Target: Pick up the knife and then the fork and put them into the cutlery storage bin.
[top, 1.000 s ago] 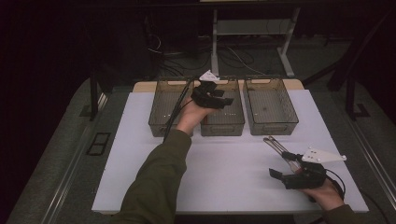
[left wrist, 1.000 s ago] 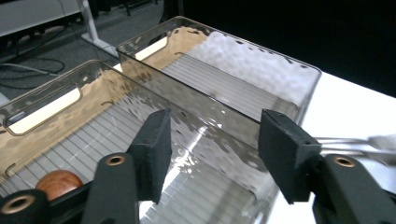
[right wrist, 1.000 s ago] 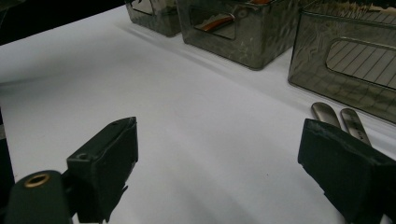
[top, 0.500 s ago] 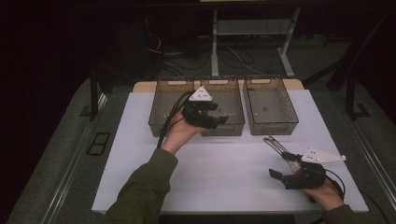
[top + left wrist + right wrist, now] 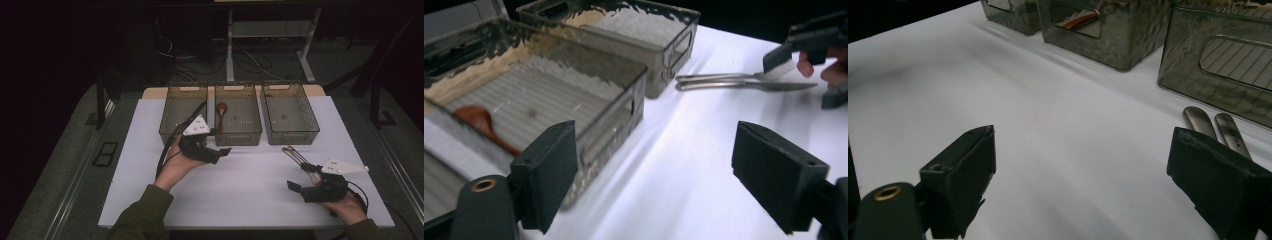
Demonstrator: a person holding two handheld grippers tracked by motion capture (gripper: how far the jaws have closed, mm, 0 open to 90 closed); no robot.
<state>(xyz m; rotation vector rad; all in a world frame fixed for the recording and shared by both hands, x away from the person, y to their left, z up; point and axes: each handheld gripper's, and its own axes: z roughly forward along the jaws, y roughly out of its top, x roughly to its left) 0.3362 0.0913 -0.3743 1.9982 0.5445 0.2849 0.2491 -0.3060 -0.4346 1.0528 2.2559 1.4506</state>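
Spoon (image 5: 221,109) lies in the middle bin (image 5: 239,134) on a white table (image 5: 250,185) in a dark room, both claws wide open, empty.

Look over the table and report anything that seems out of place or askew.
Two metal utensils lie loose on the white table, angled, outside the three bins, while the wooden spoon already sits in the middle bin. Nothing looks spilled or damaged.

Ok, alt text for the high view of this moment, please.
A person's left gripper hovers open before three clear bins on a white table; a wooden spoon lies in the middle bin. The right gripper rests open at the lower right beside two metal utensils.
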